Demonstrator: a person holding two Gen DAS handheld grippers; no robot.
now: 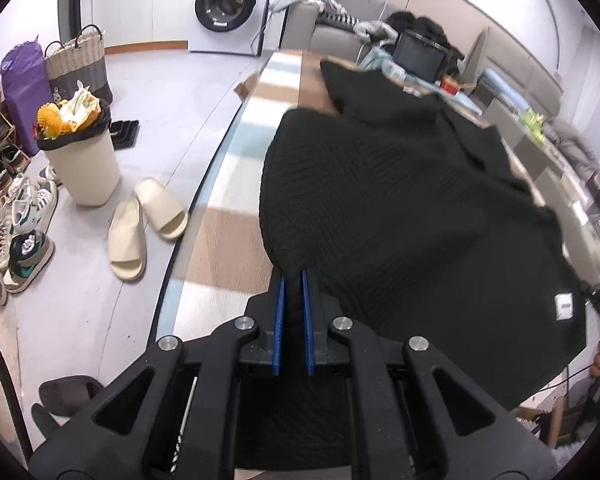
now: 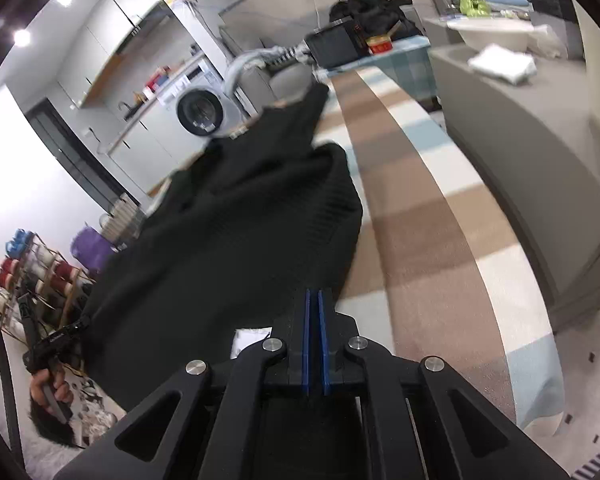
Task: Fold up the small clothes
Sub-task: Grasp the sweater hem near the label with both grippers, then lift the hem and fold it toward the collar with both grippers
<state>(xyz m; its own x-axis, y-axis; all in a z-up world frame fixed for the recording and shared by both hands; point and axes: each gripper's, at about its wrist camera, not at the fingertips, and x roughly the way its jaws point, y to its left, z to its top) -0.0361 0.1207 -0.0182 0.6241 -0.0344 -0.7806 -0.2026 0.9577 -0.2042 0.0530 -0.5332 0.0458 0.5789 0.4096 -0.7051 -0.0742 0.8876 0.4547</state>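
Black ribbed knit, a small garment [image 1: 400,208], hangs stretched over the checked cloth of the desk [image 1: 228,236], its long axis running from 6 o'clock up toward 1 o'clock in the left wrist view, one narrow end pointing at the far desk edge. Left tool [image 1: 293,276] is clenched on the near hem; right tool [image 2: 313,294] is likewise clamped on dark fabric at its tips. Only the left view shows a pale label [image 1: 563,307] near the garment's 4 o'clock corner, plus cream slippers [image 1: 148,224] and a full waste bin [image 1: 80,160] at 9 o'clock. Only the right view shows the person's left hand [image 2: 50,390] at 8 o'clock and a grey sofa [image 2: 540,184] at 3 o'clock. A washing machine [image 1: 230,6] appears in both.
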